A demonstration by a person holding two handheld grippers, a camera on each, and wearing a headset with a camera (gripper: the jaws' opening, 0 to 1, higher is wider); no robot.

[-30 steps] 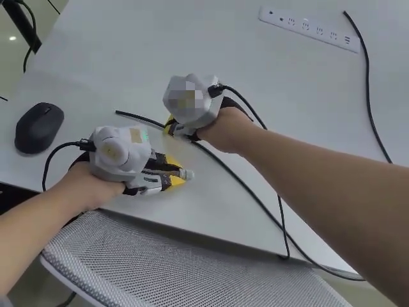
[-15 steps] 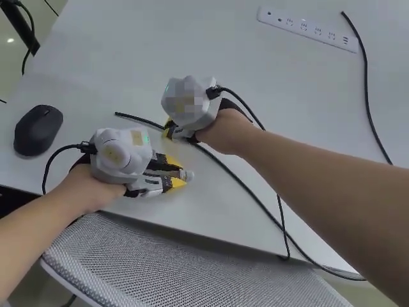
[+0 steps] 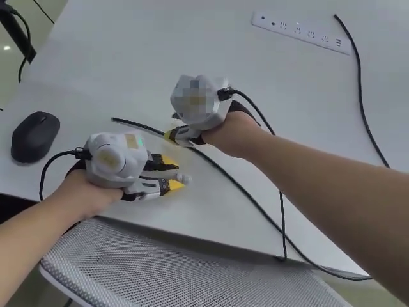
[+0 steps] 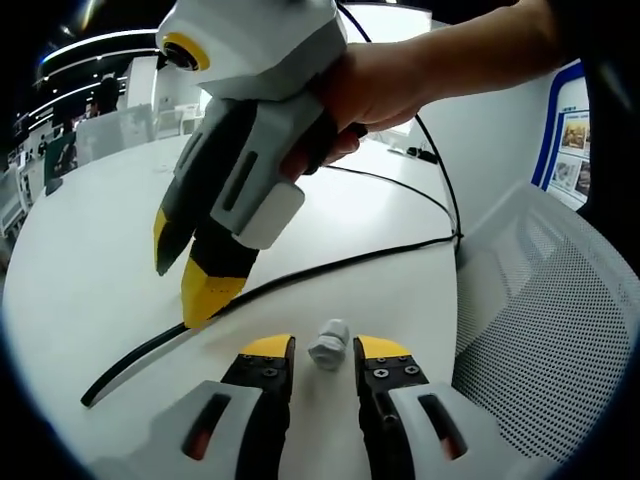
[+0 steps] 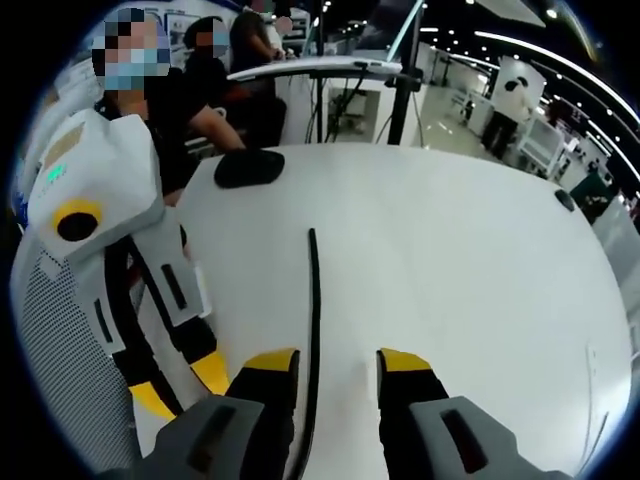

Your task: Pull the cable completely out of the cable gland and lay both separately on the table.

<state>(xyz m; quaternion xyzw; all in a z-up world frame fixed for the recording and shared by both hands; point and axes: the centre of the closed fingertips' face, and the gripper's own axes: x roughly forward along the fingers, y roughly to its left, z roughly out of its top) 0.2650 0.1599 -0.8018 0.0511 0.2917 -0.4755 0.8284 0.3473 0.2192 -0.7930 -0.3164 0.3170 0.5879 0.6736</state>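
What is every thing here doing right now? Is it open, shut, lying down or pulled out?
left gripper: open, one jaw on each side of the cable gland.
right gripper: open, the cable runs between its jaws, not pinched.
cable gland: lying on the table, no cable in it.
cable: pulled out, lying flat on the table.
mouse: resting on the table.

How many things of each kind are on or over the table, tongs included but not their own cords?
Tongs: 2, left tongs and right tongs
Cable gland: 1
Loose black cable: 1
Mouse: 1
Power strip with cord: 1
Total: 6
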